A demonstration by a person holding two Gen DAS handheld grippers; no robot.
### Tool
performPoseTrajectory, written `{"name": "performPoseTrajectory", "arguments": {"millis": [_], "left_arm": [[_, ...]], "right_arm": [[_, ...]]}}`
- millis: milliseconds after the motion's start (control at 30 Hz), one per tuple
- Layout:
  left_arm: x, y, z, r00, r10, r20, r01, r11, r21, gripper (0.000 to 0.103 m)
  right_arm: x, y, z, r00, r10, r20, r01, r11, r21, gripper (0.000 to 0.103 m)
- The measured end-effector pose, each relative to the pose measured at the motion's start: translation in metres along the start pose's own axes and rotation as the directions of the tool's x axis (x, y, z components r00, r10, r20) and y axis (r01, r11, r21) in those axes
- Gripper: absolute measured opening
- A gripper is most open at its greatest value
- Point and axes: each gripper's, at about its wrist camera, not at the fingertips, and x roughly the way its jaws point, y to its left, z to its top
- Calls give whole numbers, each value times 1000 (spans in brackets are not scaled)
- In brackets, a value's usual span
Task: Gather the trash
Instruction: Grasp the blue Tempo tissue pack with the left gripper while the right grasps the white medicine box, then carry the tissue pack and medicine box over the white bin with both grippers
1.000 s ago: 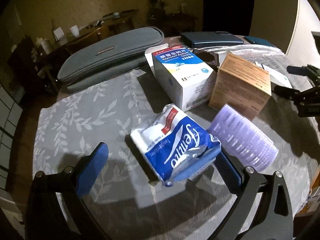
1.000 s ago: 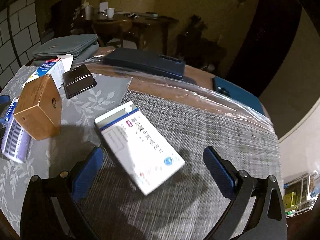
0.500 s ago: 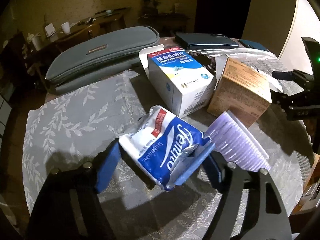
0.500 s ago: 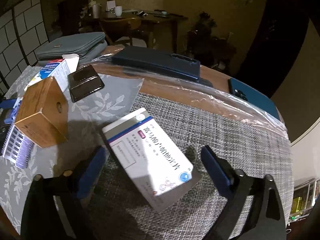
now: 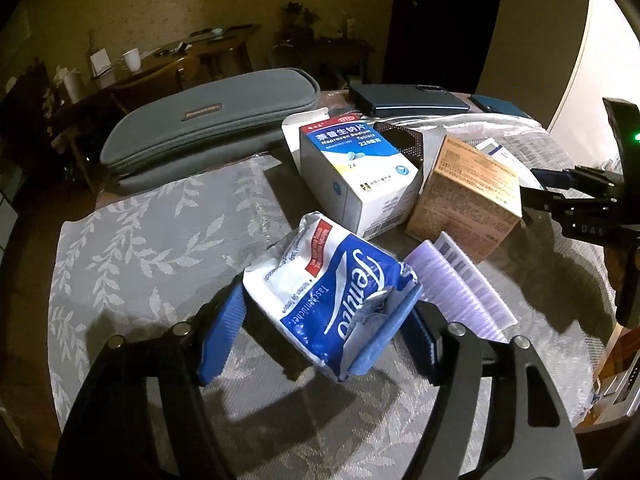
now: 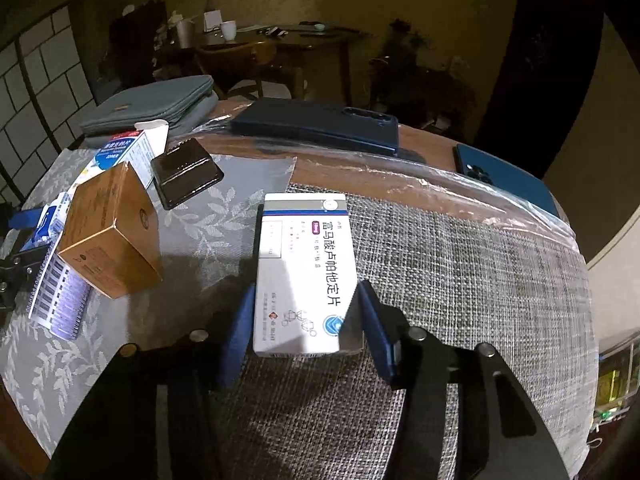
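Observation:
A crumpled blue-and-white tissue pack [image 5: 316,264] sits tilted between the blue pads of my left gripper [image 5: 326,300]. The jaws are closing and both pads press its sides, denting the wrapper. In the right wrist view a flat white medicine box [image 6: 304,256] with a blue stripe lies on the woven grey mat [image 6: 460,280]. My right gripper [image 6: 306,290] is closing on its near end, one pad against each long edge. Part of the right gripper also shows at the right edge of the left wrist view.
Behind the tissue pack stand a blue-and-white pill box [image 5: 356,176], a brown carton [image 5: 464,196] and a purple barcoded pack [image 5: 460,280]. A small black box [image 6: 186,172], a grey pouch [image 5: 208,120] and a dark blue phone [image 6: 316,126] lie farther back. The leaf-patterned cloth [image 5: 152,240] covers the round table.
Both grippers went from wide open to closed around their things. The tissue pack now tilts up between the left pads. The white box turned to line up between the right pads.

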Motion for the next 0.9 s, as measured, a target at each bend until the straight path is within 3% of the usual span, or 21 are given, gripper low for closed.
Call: {"name": "performPoseTrajectory", "arguments": {"millis": [567,900], "left_arm": [[-25,8,-11,999,-1,35,3,998,-56,72],[-43,-9,-24,999,-6,43,7,1000,-30,72]], "right_arm": [[-38,8,-13,998,45,47,-47,998,43,50],[-68,20,-30,995,68,71,-71,997,42,50]]}}
